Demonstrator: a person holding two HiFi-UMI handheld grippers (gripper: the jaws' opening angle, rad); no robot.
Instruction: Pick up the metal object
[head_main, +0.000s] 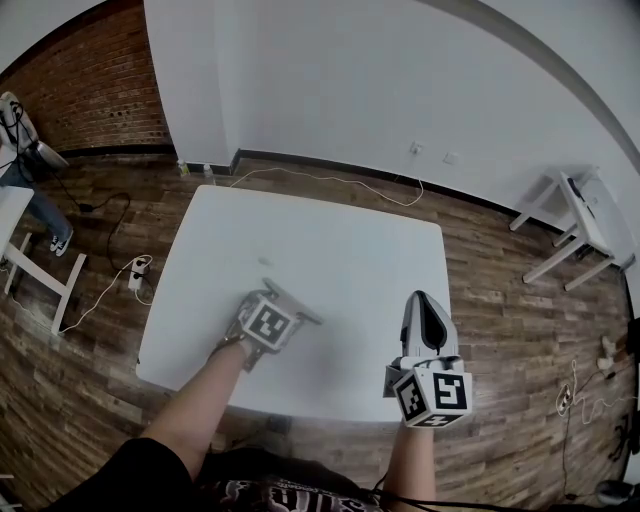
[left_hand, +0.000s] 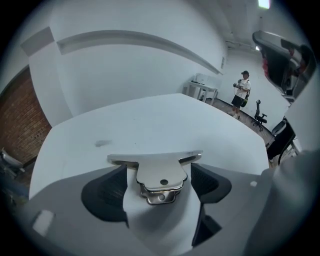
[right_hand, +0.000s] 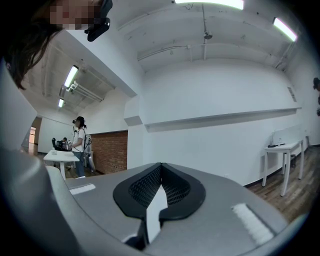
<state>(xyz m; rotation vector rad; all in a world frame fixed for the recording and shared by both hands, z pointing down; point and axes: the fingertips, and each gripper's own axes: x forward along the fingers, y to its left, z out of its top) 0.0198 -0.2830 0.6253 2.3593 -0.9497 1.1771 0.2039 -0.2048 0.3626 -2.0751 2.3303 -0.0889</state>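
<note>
Left hand-held gripper (left_hand: 159, 186): jaws wide apart, gripping nothing. The metal clip (left_hand: 156, 169) lies on the white bench (left_hand: 150, 120) between the jaws, with neither pad pressing on it. Right hand-held gripper (right_hand: 160, 182): jaws closed tip to tip, empty, held at the bench's near edge, well apart from the clip.

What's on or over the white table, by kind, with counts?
Clip: 1
Grippers: 2 (left gripper, right gripper)
Total: 3
</note>
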